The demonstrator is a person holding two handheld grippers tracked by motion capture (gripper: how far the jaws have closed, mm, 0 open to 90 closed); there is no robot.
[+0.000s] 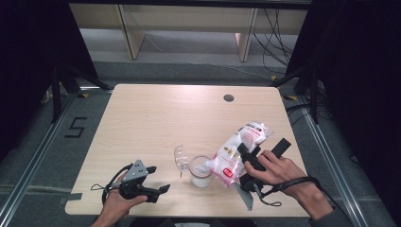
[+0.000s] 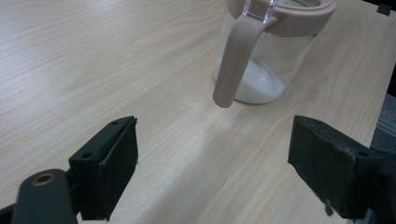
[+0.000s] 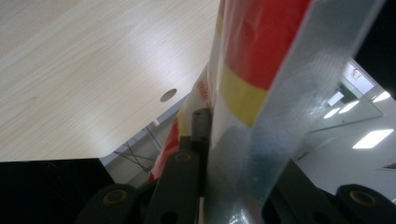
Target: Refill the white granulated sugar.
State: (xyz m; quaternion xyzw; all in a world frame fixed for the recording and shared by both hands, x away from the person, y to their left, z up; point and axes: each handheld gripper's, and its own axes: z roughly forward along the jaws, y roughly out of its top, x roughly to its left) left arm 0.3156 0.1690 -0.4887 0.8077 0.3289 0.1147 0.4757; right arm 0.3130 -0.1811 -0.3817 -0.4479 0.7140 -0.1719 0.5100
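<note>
1. Looking down from the high view: the right gripper (image 1: pixel 250 158) pinches a tilted white bag (image 1: pixel 239 150), its lower end over the open jar (image 1: pixel 201 171) near the table's (image 1: pixel 156 118) front edge. The left gripper (image 1: pixel 158 179) rests beside the jar, jaws spread.
2. Left gripper view: jaws wide apart on bare wood, jar ahead with white powder (image 2: pixel 259 86) at its bottom.
3. Right gripper view: jaws clamped tight on the bag's (image 3: pixel 261 60) sealed edge.

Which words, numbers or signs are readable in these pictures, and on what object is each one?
"5": black tape mark on the floor left of the table.
Red print on the bag held in the right gripper: too blurred to read.
Jar: no text.
</note>
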